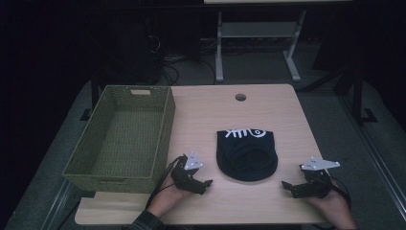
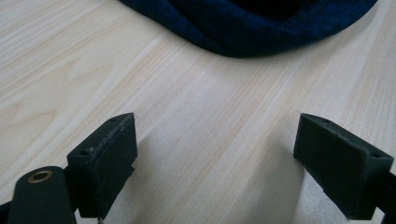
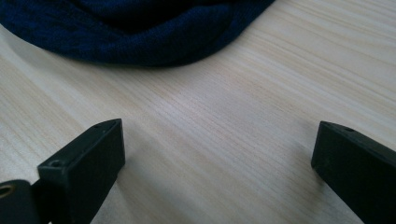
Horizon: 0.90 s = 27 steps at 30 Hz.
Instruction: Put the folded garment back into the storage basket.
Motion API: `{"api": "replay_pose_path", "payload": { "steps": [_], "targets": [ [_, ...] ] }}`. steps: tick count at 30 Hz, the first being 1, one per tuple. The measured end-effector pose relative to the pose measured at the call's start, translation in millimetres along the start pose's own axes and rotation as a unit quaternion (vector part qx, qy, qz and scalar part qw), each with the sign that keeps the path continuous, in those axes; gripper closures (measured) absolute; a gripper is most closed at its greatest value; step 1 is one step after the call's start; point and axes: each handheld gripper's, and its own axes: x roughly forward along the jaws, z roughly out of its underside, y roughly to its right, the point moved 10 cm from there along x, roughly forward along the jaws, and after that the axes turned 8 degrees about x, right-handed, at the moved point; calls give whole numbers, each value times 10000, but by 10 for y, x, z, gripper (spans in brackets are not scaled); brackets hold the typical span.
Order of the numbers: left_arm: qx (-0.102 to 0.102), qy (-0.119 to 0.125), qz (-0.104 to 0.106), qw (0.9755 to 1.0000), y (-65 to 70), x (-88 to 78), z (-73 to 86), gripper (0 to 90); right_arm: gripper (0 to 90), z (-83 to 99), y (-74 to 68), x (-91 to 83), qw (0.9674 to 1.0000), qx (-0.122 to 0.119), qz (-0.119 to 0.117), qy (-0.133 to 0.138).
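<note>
Both grippers rest on the table [image 1: 268, 108] with jaws spread wide and empty: the left gripper [image 1: 201, 185] just left of the black beanie [image 1: 246, 153], the right gripper [image 1: 292, 188] slightly farther off to its right. That beanie lies flat, its opening nearest the person, white lettering at its far edge. A woven basket [image 1: 119, 139] sits left of it.

Both claws [image 1: 205, 184] [image 1: 288, 187] apparently agape, low.

We see a dark knit beanie [image 1: 246, 154] with a white fish-skeleton print lying flat near the middle of the desk [image 1: 268, 105], opening toward the near edge. An empty green woven basket [image 1: 76, 163] sits along the left edge.
</note>
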Motion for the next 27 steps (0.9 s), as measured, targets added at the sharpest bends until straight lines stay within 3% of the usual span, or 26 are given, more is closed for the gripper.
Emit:
{"api": "replay_pose_path", "payload": {
  "steps": [5,8,9,12,19,27],
  "targets": [
    [31,-5,24,10000,5,-4,3,125,28,-9,-5,7,10000,-36,-36,13],
    [15,52,5,10000,6,-4,5,124,78,-17,-7,-4,10000,-25,-33,-68],
    [16,48,4,10000,6,-4,5,124,144,-37,-16,-25,9999,-12,-122,-80],
    [6,50,-1,10000,7,-4,6,125,144,-39,-22,-29,9998,64,-161,-129],
    [-26,56,-17,10000,6,-6,8,124,231,-123,-42,-42,9998,-48,-193,-73],
    [-22,53,-20,10000,5,-7,8,124,452,-282,-4,-75,9993,-21,-362,110]
  ]
}}
